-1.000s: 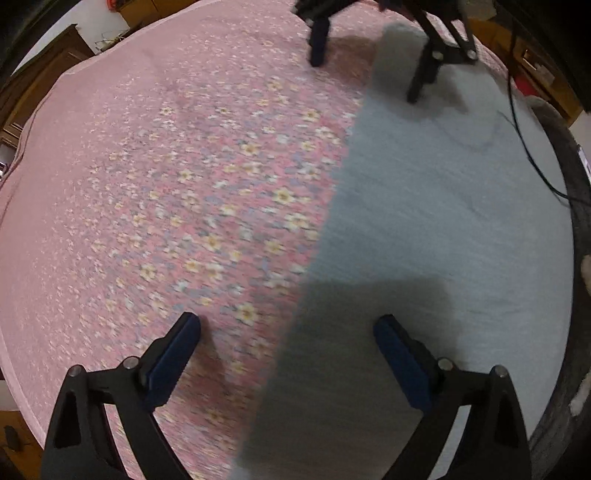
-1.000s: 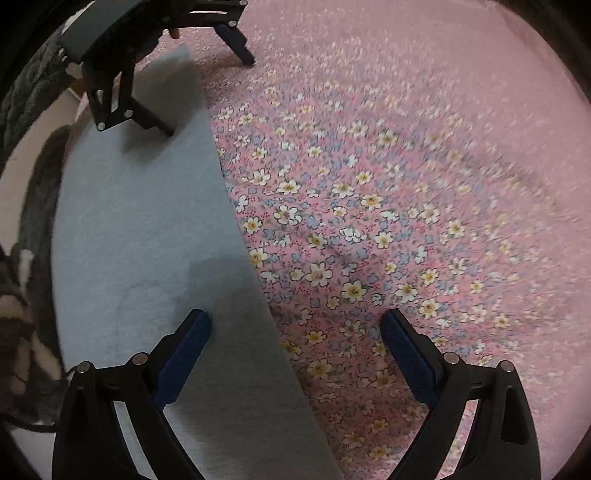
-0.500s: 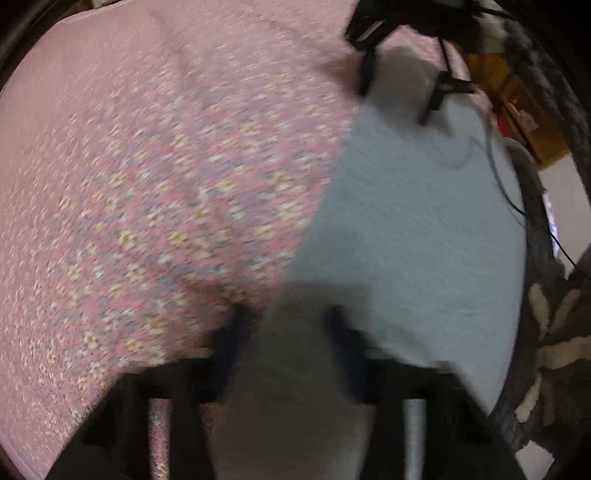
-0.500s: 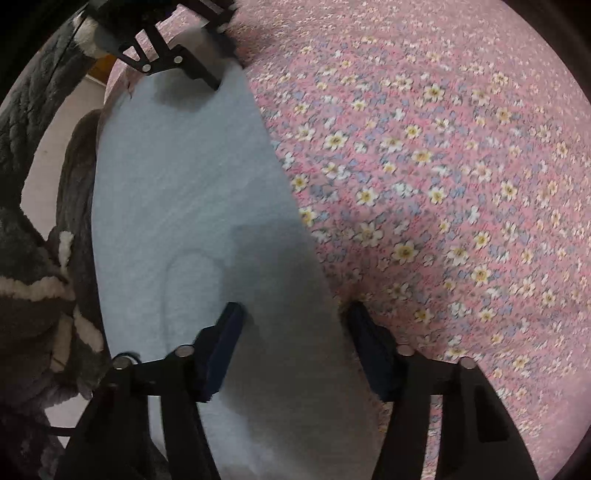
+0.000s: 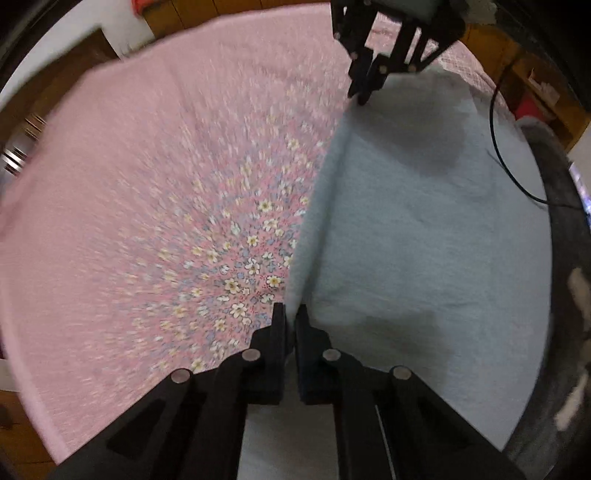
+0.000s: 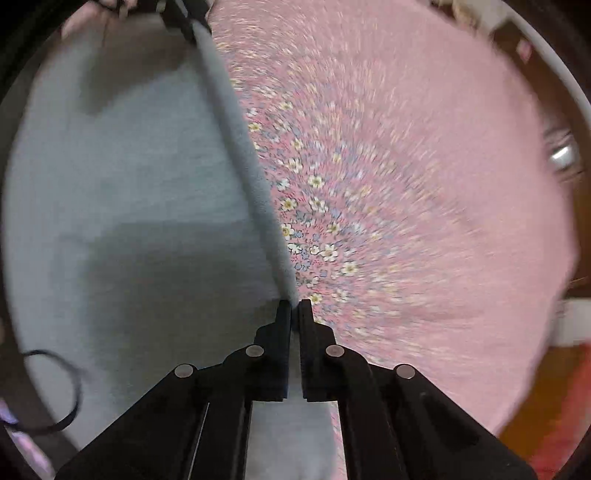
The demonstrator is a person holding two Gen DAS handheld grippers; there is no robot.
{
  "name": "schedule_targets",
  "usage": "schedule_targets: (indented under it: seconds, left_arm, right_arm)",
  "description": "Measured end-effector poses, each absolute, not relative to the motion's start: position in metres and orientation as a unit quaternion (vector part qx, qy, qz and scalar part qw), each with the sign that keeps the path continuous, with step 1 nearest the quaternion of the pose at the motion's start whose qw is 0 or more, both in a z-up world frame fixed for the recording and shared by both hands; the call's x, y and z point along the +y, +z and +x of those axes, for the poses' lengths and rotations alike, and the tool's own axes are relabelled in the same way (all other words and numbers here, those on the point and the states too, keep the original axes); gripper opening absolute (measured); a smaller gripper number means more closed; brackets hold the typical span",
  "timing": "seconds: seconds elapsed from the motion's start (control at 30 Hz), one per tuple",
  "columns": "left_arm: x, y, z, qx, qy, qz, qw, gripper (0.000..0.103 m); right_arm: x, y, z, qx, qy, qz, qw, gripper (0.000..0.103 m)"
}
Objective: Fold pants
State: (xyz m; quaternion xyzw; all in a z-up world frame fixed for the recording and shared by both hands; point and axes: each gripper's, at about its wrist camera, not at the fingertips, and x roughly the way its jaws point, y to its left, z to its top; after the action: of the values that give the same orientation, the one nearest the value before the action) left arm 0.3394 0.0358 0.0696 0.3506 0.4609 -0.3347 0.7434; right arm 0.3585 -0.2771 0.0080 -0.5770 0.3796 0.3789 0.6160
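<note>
A: Logging grip state first. Left gripper [image 5: 290, 317]: jaws clenched on the long edge of the pants [image 5: 424, 229], with a thin strip of grey fabric pinched between the fingers [image 5: 279, 332].

B: Confirmed. Right gripper [image 6: 294, 310]: same condition, jaws clamped on that edge of the pants [image 6: 129, 177], cloth visible in the narrow slot between the two pads.

A: Position of the garment?

B: Pale grey-blue, spread on the floral sheet [image 5: 166, 203]. In the left wrist view it fills the right half of the frame; its raised edge runs as a ridge from the near fingertips to the far right gripper [image 5: 364, 94], which is seen there from the front.

A: In the right wrist view it is mirrored: the pants fill the left half, the floral sheet [image 6: 406, 184] the right, and the lifted edge runs as a taut fold to the far left gripper [image 6: 186, 26] at the top of the frame.

B: Other items: a black cable [image 5: 506, 147] lies over the far right part of the fabric. Motion blur is heavy at the frame margins in both views.
</note>
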Motion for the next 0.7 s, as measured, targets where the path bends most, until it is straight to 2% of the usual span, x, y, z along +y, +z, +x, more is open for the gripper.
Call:
schedule_targets:
  seconds: [0.17,0.37,0.53,0.7]
  left_arm:
    - [0.035,0.097,0.270,0.425,-0.288,0.378,0.770,0.004]
    - [0.026,0.128,0.181,0.380,-0.235,0.402,0.799,0.003]
    - [0.027,0.137,0.126,0.339,-0.224,0.383,0.829,0.002]
    - [0.012,0.127,0.072,0.313,-0.204,0.387,0.843,0.002]
  right_arm:
    - [-0.287,0.028,0.286,0.289,0.321,-0.624,0.651,0.004]
    - [-0.313,0.047,0.204,0.230,0.290,-0.633,0.680,0.004]
    - [-0.337,0.031,0.152,0.218,0.276,-0.623,0.698,0.004]
    - [-0.344,-0.007,0.084,0.101,0.213,-0.679,0.695,0.003]
